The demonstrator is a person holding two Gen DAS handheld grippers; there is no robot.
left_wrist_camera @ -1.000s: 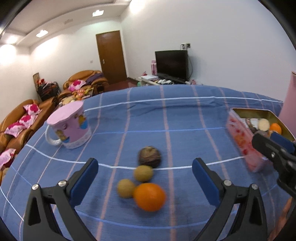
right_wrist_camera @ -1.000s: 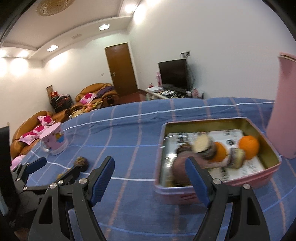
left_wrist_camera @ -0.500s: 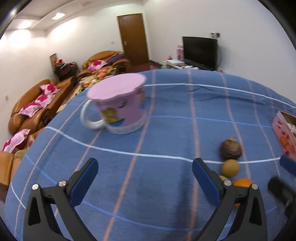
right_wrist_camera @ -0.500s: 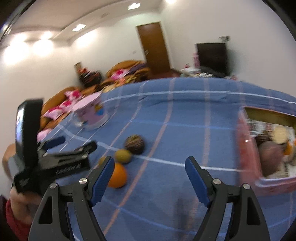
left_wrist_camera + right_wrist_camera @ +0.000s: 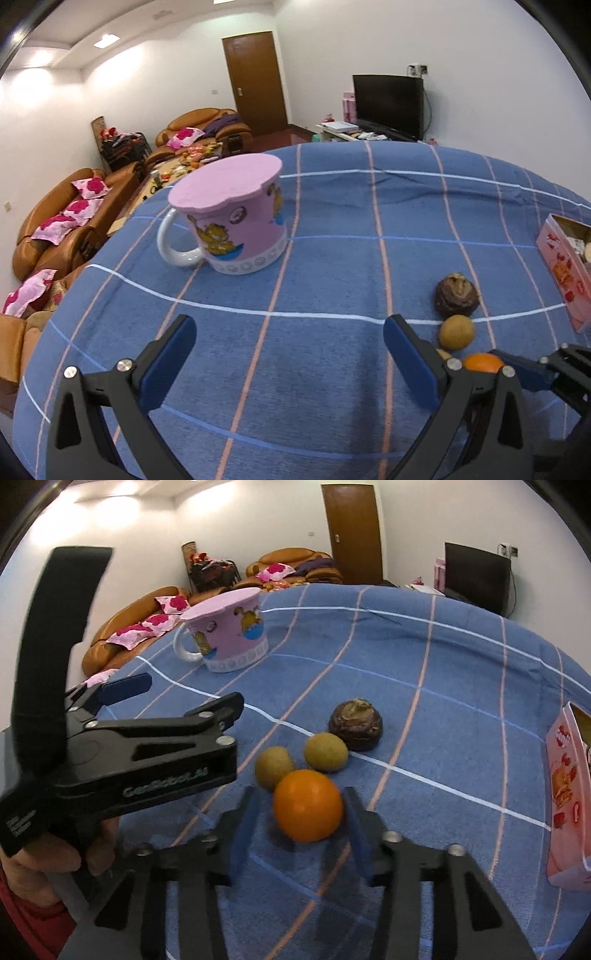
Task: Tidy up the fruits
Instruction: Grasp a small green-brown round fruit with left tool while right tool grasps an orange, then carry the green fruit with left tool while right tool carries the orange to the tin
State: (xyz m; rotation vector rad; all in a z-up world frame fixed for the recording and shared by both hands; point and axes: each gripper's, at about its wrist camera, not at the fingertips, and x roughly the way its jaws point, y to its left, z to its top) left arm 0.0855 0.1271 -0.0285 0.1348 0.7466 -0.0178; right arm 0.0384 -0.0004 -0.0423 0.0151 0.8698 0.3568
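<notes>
Blue checked cloth covers the bench (image 5: 461, 664). Near the front, the orange (image 5: 307, 805) sits between the right gripper (image 5: 301, 823) jaws, which are closing on it, likely to carry it to the box (image 5: 565, 794) at right. Left gripper (image 5: 288, 354) waits, jaws apart, empty.

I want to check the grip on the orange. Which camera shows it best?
The right wrist view: the orange sits whole between the closing right gripper fingers. The left wrist view shows only its top behind a finger.
</notes>
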